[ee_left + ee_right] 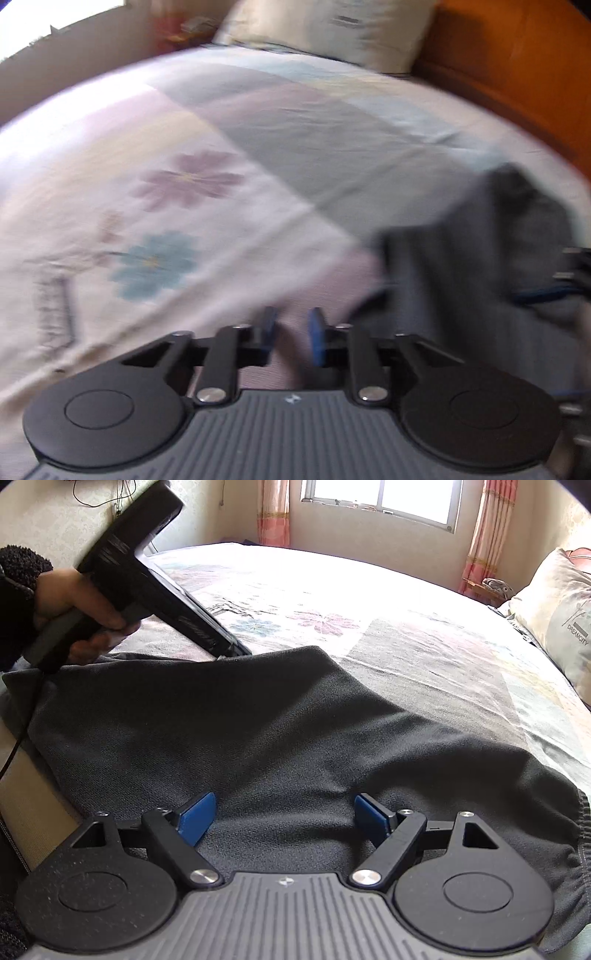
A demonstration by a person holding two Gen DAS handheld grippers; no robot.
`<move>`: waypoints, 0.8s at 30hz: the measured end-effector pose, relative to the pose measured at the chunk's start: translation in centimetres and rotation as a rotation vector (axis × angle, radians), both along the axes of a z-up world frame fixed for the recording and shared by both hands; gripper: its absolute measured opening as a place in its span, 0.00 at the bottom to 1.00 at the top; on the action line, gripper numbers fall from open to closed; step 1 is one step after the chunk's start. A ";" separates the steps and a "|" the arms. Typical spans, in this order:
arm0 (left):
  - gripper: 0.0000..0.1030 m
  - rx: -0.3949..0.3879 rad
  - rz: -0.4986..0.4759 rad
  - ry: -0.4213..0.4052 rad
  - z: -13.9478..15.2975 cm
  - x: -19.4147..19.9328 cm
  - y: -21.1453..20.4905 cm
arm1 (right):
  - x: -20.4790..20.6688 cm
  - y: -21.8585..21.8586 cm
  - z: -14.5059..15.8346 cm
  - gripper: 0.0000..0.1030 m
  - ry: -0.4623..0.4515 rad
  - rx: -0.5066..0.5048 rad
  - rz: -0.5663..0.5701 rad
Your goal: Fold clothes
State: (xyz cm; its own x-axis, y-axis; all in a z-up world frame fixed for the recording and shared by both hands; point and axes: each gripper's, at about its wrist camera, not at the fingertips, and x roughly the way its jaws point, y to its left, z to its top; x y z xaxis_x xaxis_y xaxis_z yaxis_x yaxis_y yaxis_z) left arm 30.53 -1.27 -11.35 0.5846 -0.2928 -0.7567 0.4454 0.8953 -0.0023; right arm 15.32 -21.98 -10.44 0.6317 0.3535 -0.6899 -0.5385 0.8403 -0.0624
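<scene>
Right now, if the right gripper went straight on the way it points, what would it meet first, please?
Probably the dark garment: the right gripper, open, points low across it on the bedspread. Its height above the cloth is unclear, so contact could come almost at once.

The pillow [561, 616] at the head of the bed has the word "DREAMCITY" in dark letters, under a small drawing. The flowery bedsheet [332, 602] has some dark letters too, but they are too blurry to read.
</scene>
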 end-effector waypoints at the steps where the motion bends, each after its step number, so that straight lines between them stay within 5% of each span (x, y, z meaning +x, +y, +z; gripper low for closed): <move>1: 0.15 -0.050 0.030 0.031 0.2 0.5 0.7 | 0.0 0.1 0.0 0.84 0.000 -0.002 -0.001; 4: 0.15 -0.086 0.015 -0.010 2.1 -0.2 1.0 | 0.0 0.2 0.0 0.84 -0.003 -0.010 -0.003; 9: 0.17 -0.416 -0.121 0.054 5.8 -3.0 0.4 | 0.0 0.4 -0.1 0.84 -0.007 -0.010 -0.008; 11: 0.22 -0.481 -0.174 0.127 5.7 -3.7 -0.3 | -0.1 0.4 -0.1 0.84 -0.010 -0.015 -0.008; 14: 0.25 -0.419 -0.213 0.225 3.9 -4.2 -1.7 | -0.4 0.2 0.0 0.84 -0.015 -0.025 -0.007; 17: 0.23 -0.270 -0.127 0.221 0.7 -3.1 -1.6 | -0.8 -0.1 0.1 0.84 -0.014 -0.029 -0.013; 19: 0.18 -0.370 -0.075 0.218 -0.5 -1.5 -0.2 | -1.1 -0.2 0.1 0.84 -0.014 -0.032 -0.023; 22: 0.22 -0.308 0.051 0.131 0.8 -0.5 -0.3 | -1.4 -0.4 0.2 0.84 -0.013 -0.037 -0.039; 24: 0.22 -0.325 0.046 0.101 2.1 -1.4 0.3 | -1.7 -0.5 0.2 0.84 -0.013 -0.040 -0.049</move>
State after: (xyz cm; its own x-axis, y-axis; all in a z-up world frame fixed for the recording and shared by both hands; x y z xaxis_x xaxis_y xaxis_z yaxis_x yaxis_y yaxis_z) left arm 29.15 -0.99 -9.20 0.5298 -0.5032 -0.6827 0.3876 0.8596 -0.3329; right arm 13.63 -22.49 -10.20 0.6564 0.2939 -0.6949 -0.4955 0.8624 -0.1033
